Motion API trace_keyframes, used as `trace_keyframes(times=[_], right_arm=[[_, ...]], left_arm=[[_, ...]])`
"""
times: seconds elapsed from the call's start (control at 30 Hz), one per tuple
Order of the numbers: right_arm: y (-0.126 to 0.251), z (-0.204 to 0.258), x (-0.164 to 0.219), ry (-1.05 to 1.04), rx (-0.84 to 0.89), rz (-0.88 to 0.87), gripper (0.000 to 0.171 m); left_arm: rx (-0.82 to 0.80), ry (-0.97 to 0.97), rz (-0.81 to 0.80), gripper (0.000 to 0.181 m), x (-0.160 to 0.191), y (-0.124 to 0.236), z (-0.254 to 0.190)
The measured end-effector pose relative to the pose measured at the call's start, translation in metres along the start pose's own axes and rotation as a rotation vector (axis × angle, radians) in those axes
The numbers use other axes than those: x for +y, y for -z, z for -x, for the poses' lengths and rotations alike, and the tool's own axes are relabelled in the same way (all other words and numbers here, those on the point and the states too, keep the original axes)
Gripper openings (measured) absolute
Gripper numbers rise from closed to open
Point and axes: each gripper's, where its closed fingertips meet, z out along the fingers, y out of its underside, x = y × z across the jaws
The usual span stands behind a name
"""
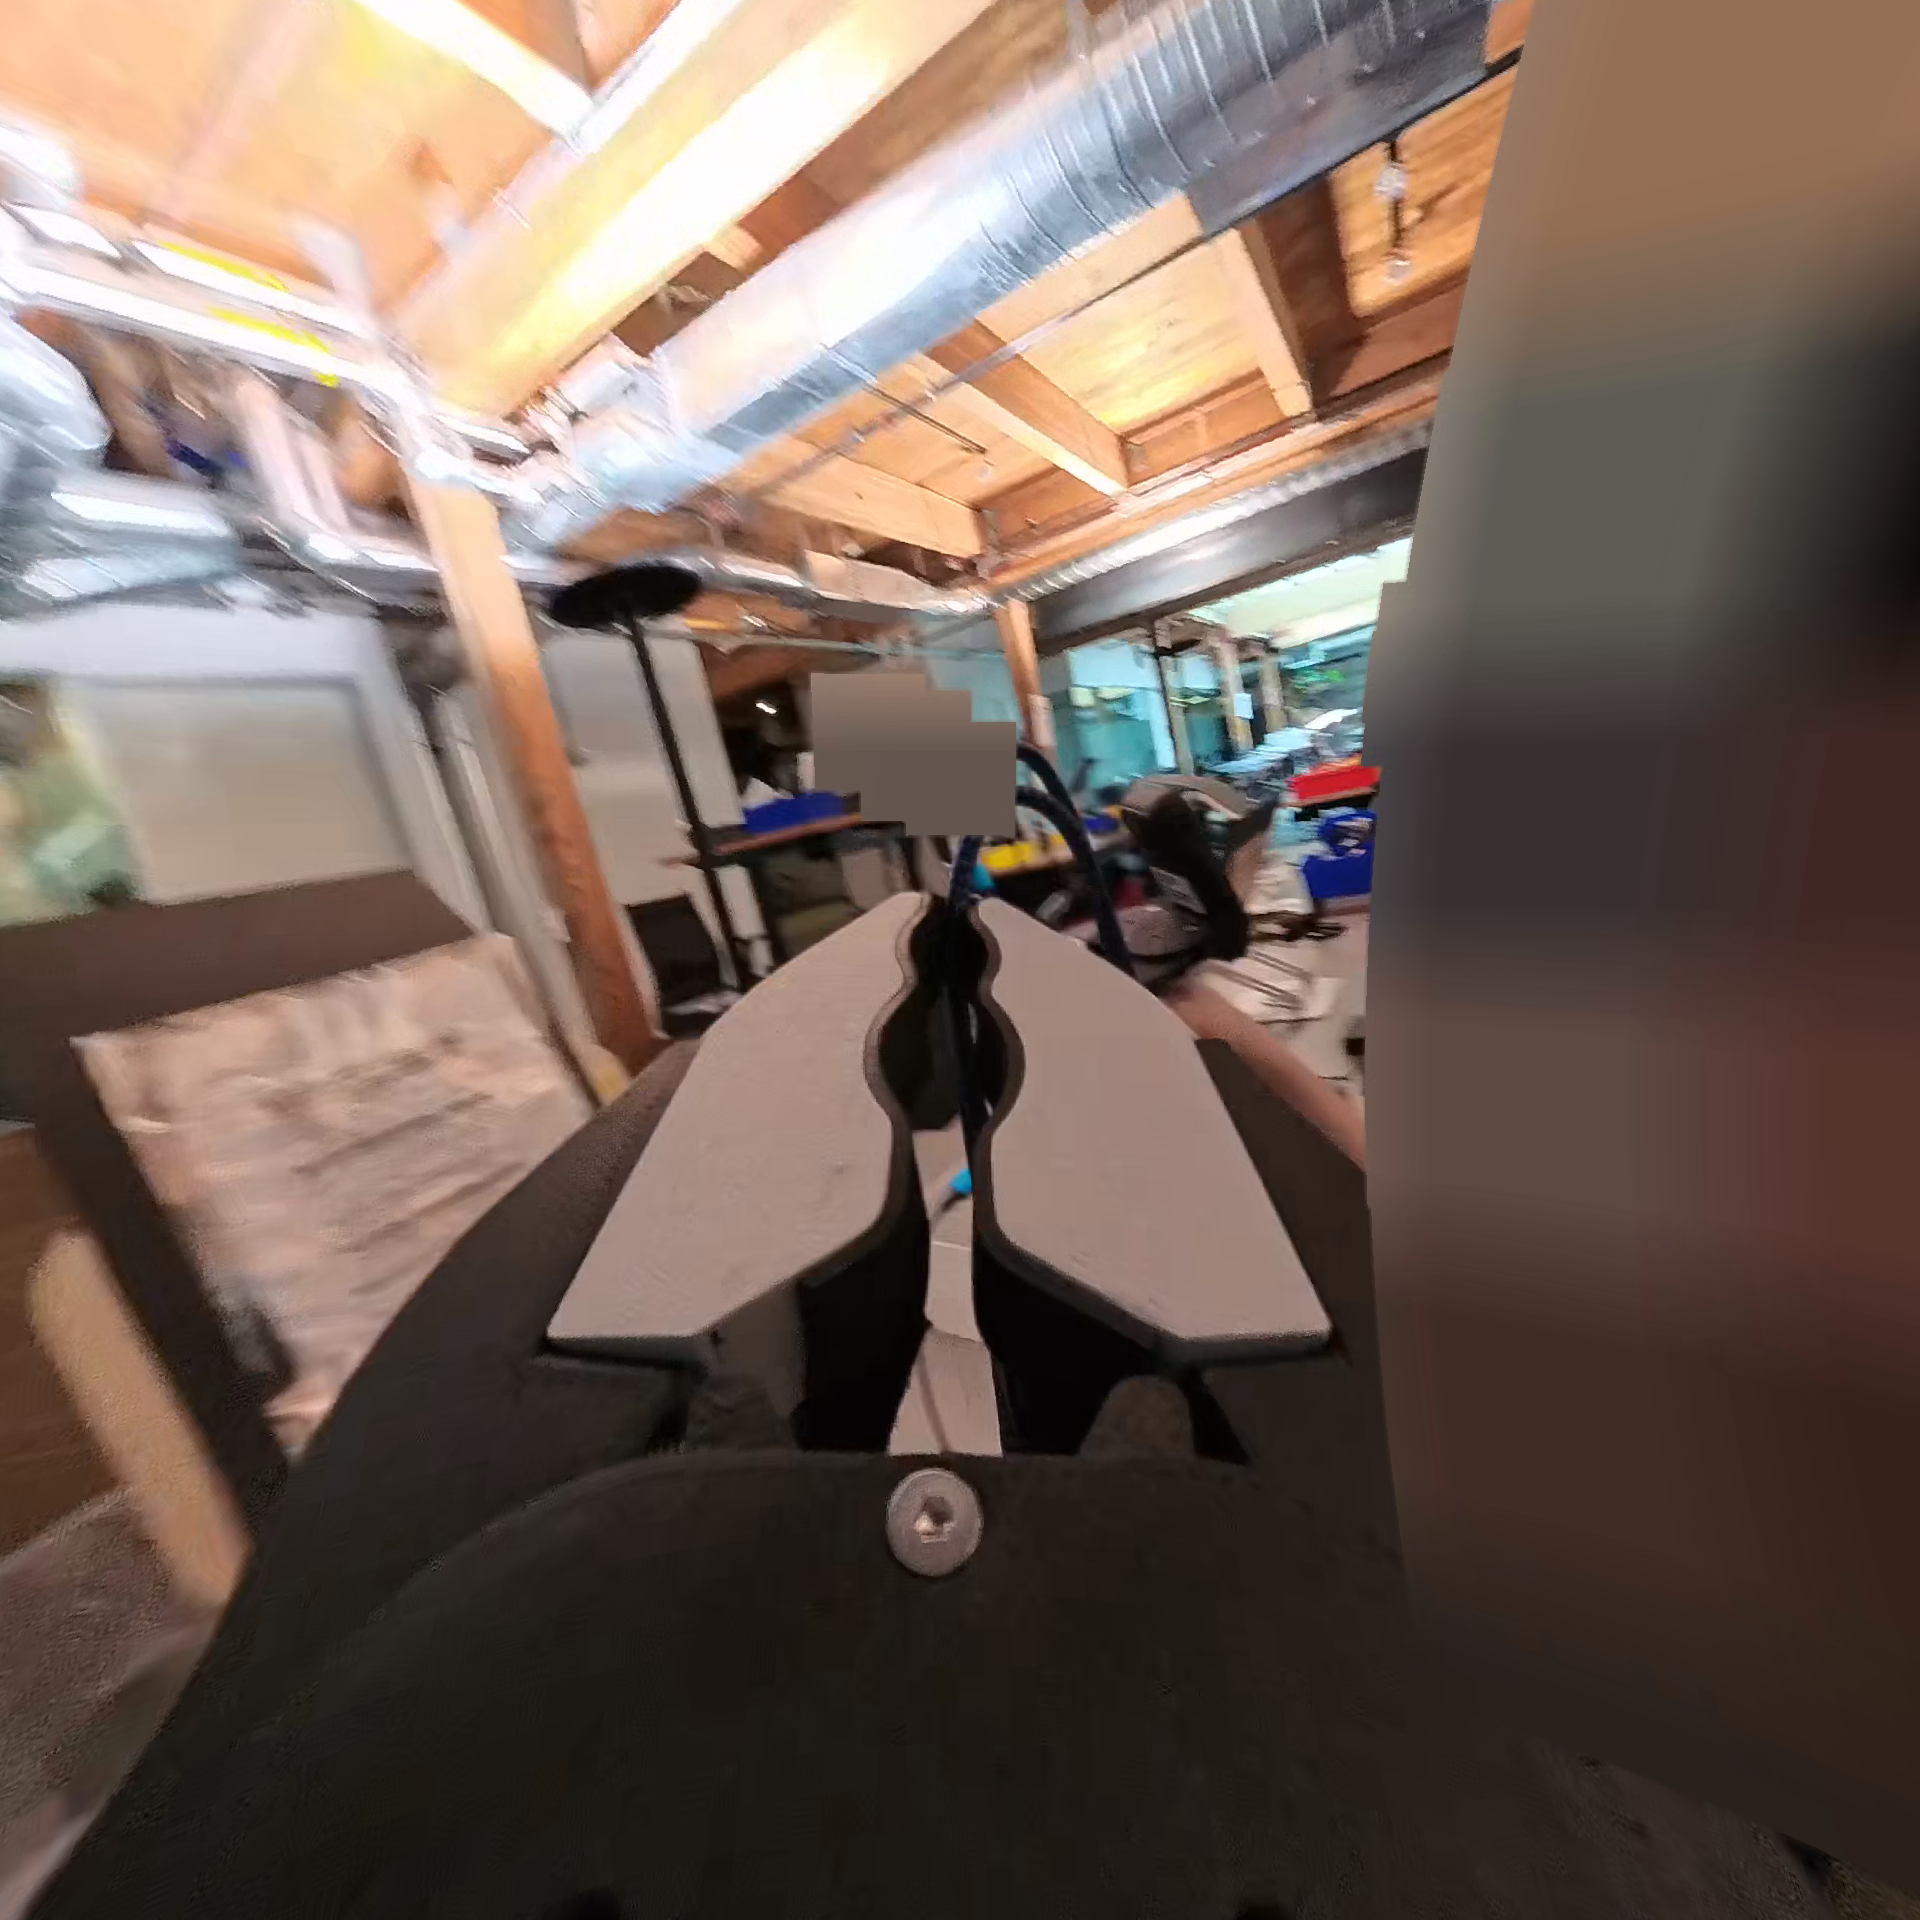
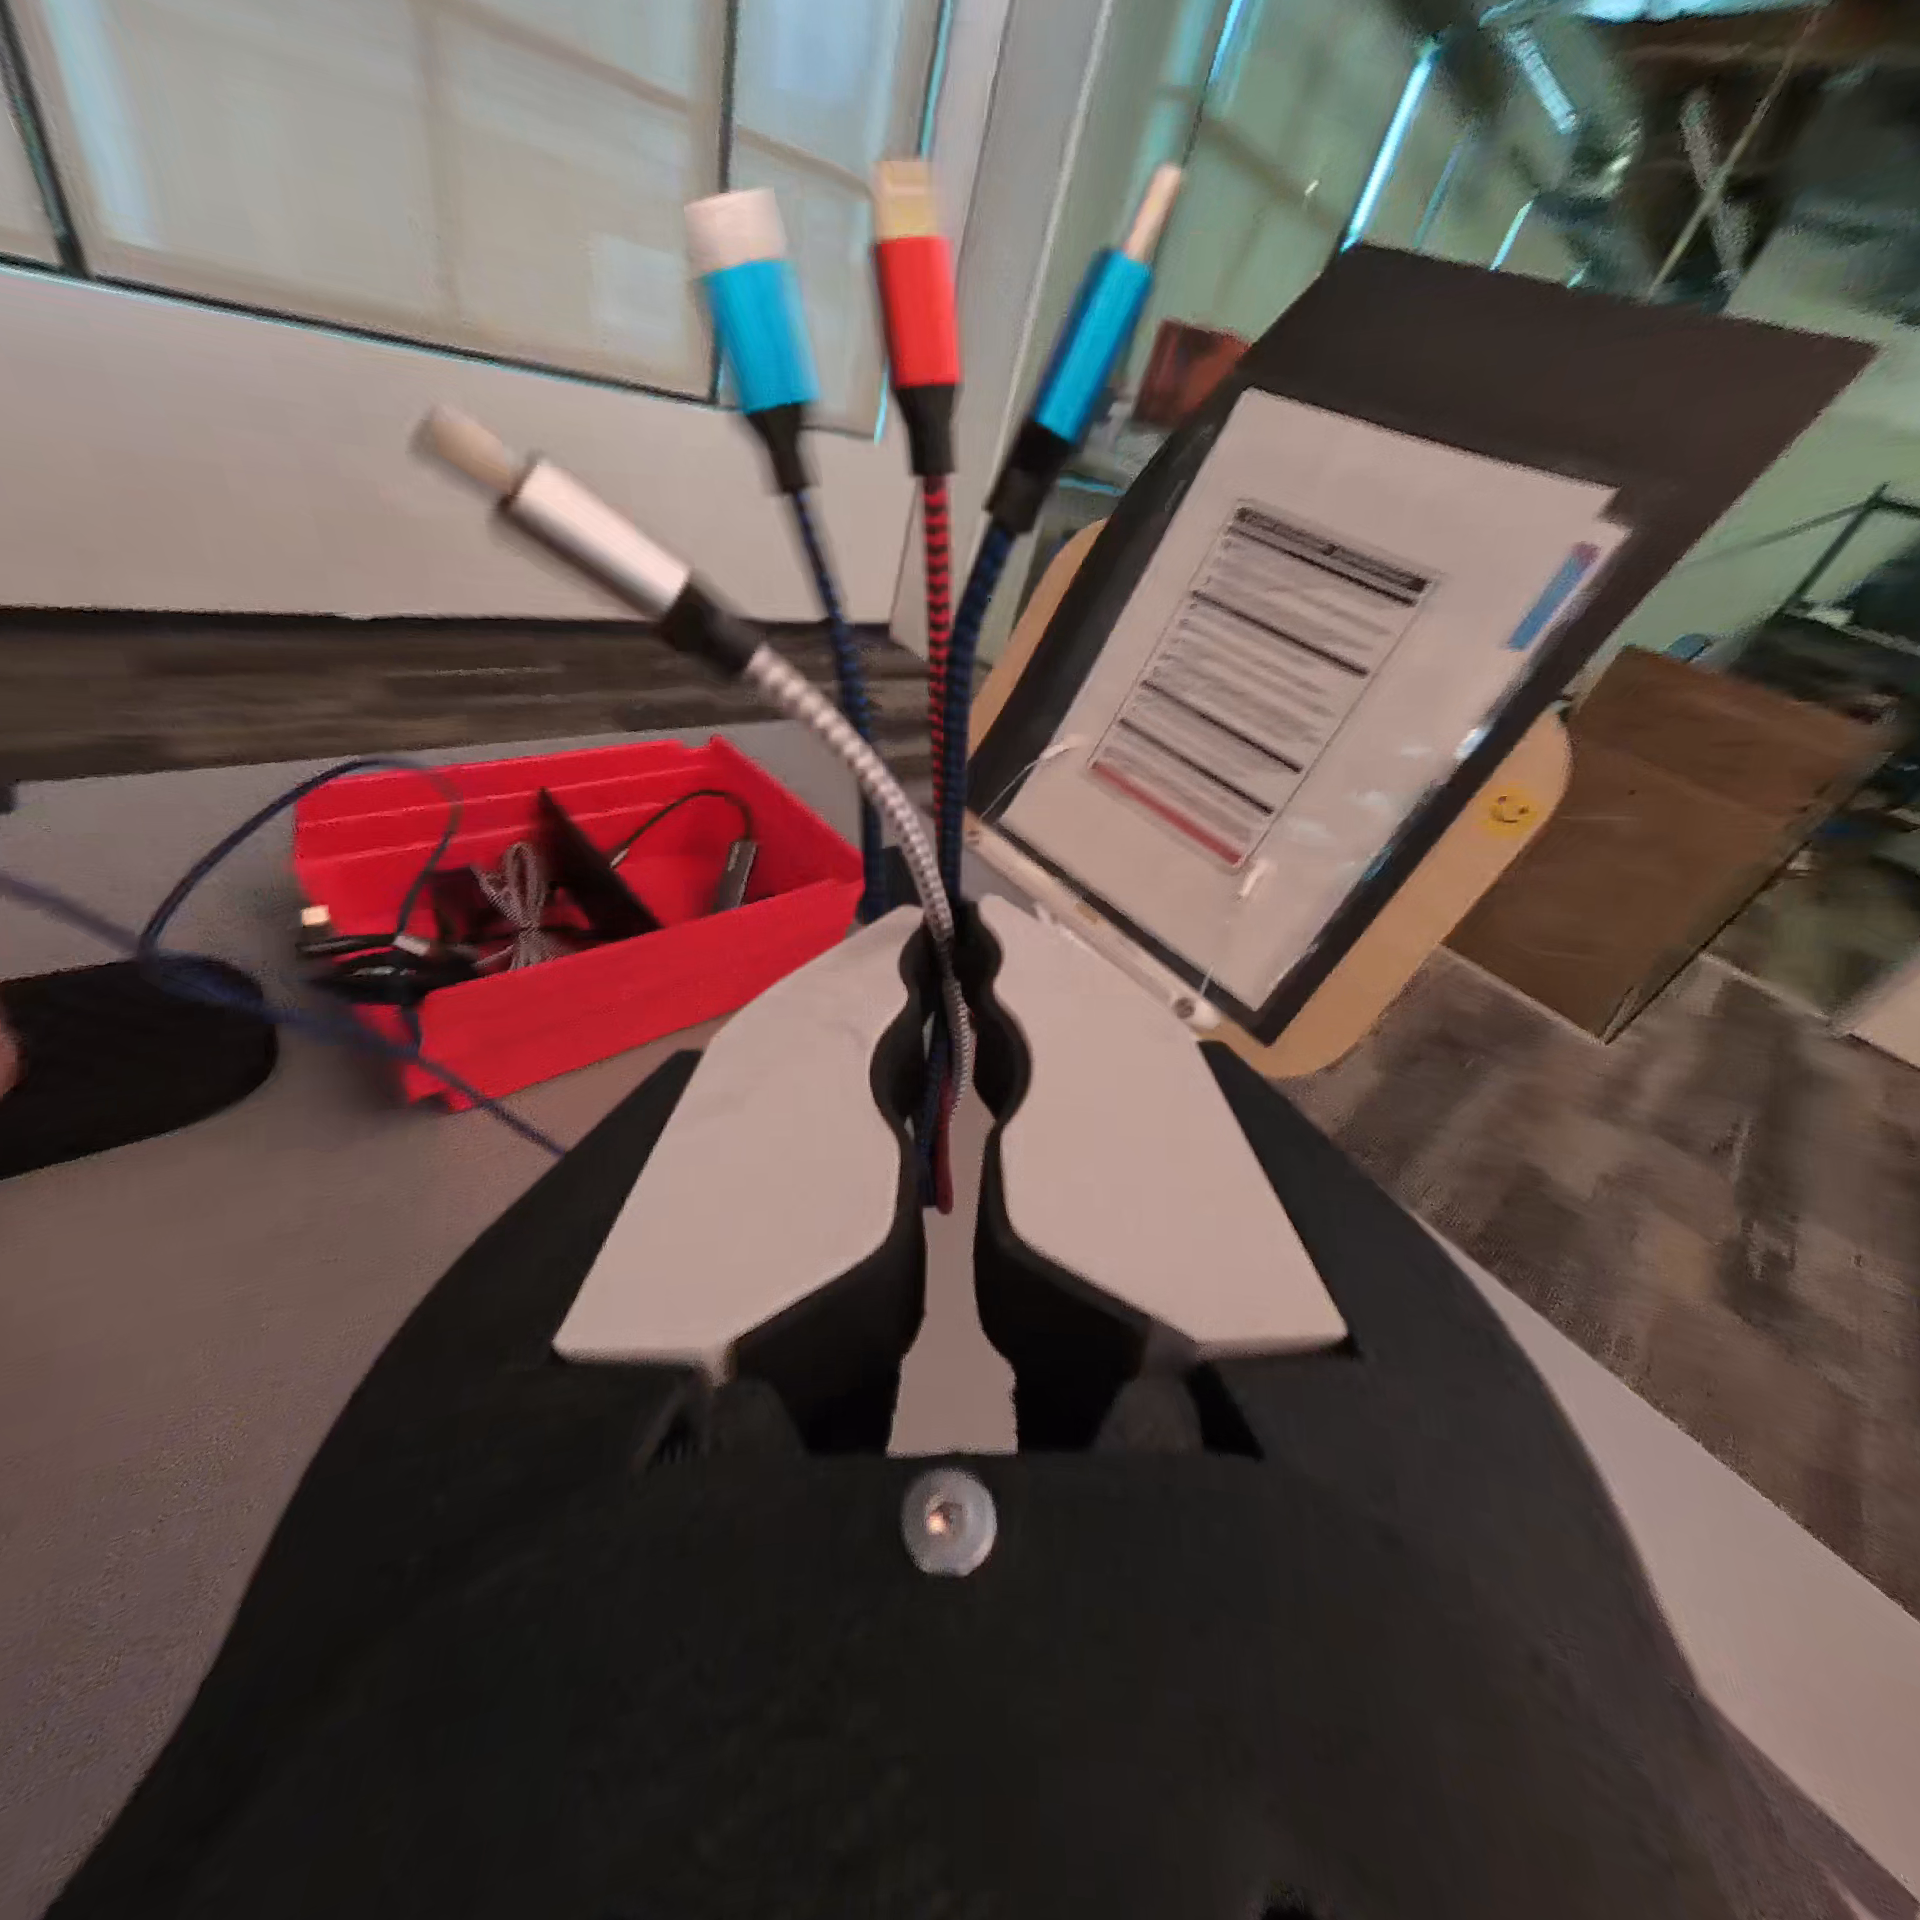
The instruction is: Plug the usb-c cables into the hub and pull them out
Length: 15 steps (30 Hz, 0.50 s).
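Note:
My right gripper [image 2: 951, 925] is shut on a bundle of several braided cables that fan upward past its tips: a silver plug [image 2: 592, 535], a blue plug with a white cap [image 2: 753, 312], a red plug [image 2: 914, 296] and a second blue plug [image 2: 1091, 343]. My left gripper [image 1: 951, 909] is shut on a dark blue braided cable [image 1: 966, 1039] that runs between its fingers and loops up behind the tips [image 1: 1070, 831]. The left gripper points up toward the room and ceiling. I see no hub clearly in either view.
A red bin [image 2: 623, 966] with dark cables and adapters sits on the grey table [image 2: 208, 1351] left of my right gripper. A black-framed board with a white sheet [image 2: 1299, 686] leans at the right. A black round pad [image 2: 114, 1060] lies at the left edge.

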Motion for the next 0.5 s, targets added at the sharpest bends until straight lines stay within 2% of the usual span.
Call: trace_keyframes(times=[0.03,0.13,0.27,0.43,0.5], right_arm=[[0.0,-0.003,-0.001,-0.014,0.005,-0.022,0.004],[-0.002,-0.011,-0.001,-0.07,0.014,-0.065,0.004],[-0.003,-0.026,0.002,-0.065,0.08,-0.086,0.004],[0.022,-0.042,-0.02,-0.128,0.123,-0.262,0.005],[0.025,-0.044,-0.016,-0.16,0.085,-0.251,0.005]], left_arm=[[0.043,0.053,0.02,0.001,0.012,-0.017,0.001],[0.199,0.217,0.067,0.002,0.053,-0.065,-0.004],[0.17,0.289,0.154,0.002,0.116,-0.114,0.008],[0.2,0.394,0.308,0.001,0.176,-0.141,-0.003],[0.195,0.388,0.386,0.001,0.199,-0.148,-0.006]])
